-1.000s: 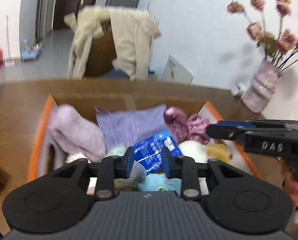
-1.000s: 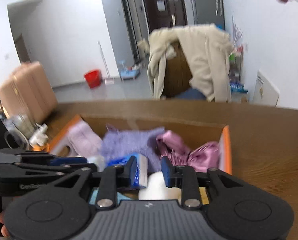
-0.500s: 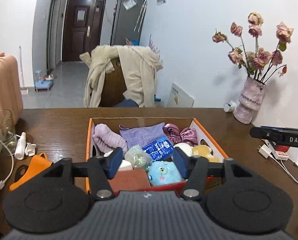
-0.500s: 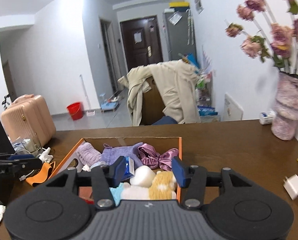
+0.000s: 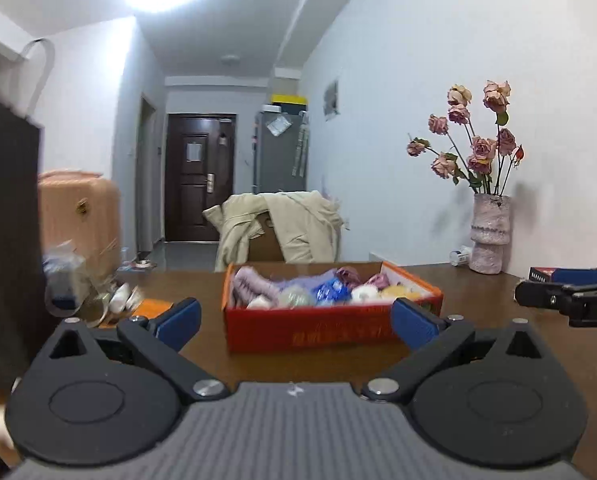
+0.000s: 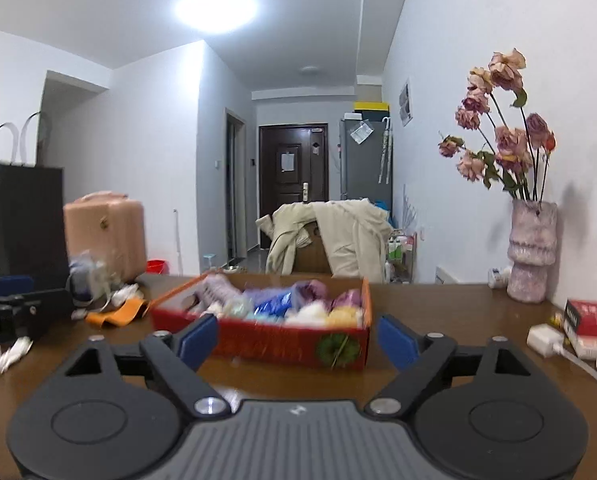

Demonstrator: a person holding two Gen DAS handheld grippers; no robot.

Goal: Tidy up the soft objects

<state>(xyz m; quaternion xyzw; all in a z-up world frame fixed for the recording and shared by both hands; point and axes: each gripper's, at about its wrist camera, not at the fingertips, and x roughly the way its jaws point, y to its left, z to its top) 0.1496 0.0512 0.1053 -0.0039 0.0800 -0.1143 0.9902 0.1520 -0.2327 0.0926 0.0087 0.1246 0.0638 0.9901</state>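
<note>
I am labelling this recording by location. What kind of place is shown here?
Most likely a home, a dining area in an apartment. A wooden table holds a vase of dried roses, a coat hangs over a chair, and a suitcase stands near the hallway door.

Counted on the table: one red box of soft things, one pink vase at the right edge, one black bag at the left edge, two grippers.
</note>
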